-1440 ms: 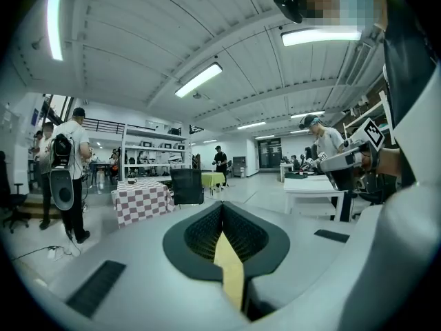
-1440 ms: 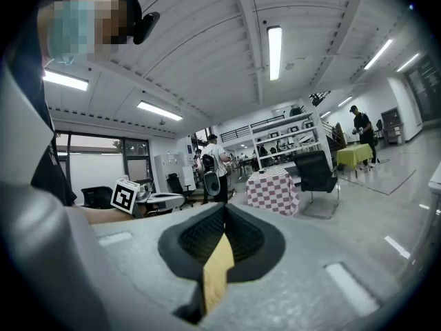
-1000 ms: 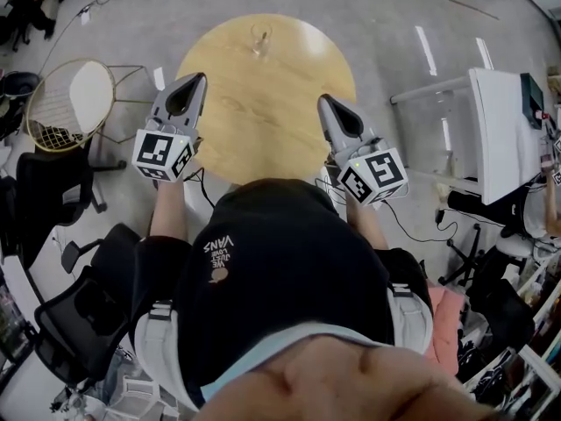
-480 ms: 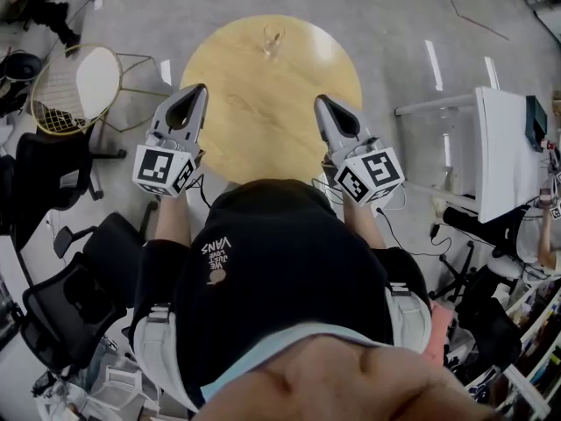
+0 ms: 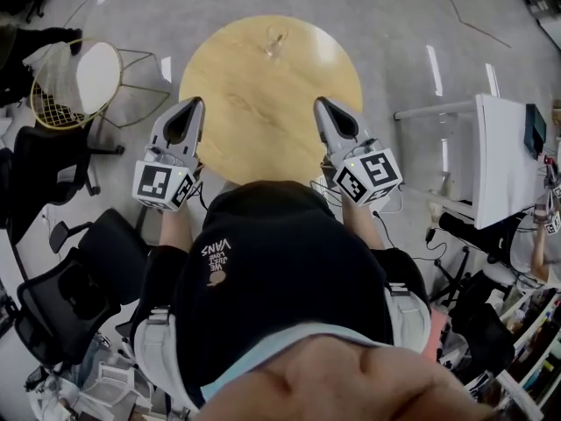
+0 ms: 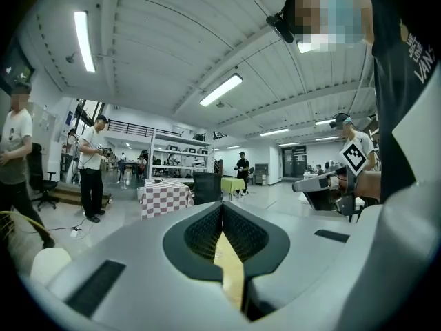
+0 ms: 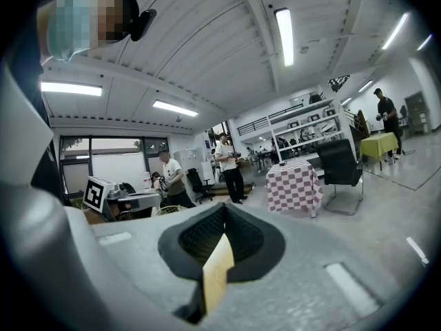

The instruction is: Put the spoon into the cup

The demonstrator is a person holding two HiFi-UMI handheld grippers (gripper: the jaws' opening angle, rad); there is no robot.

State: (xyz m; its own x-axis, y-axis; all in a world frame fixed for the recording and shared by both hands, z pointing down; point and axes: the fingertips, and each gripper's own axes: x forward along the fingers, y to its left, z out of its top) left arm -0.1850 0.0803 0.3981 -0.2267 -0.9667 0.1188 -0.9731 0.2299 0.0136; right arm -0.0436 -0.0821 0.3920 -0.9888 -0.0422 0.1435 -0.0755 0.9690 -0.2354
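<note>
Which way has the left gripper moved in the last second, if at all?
Yes. In the head view the left gripper has drawn back toward the person, away from the round table, which stays put.

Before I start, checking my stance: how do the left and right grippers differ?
The left gripper ends at the left edge of the table; the right gripper reaches over the tabletop. The left gripper leans right, the right gripper leans left. Both are shut, empty and short of the cup.

My left gripper (image 5: 194, 103) has drawn back a little toward me, closer to the table (image 5: 263, 86) edge
</note>
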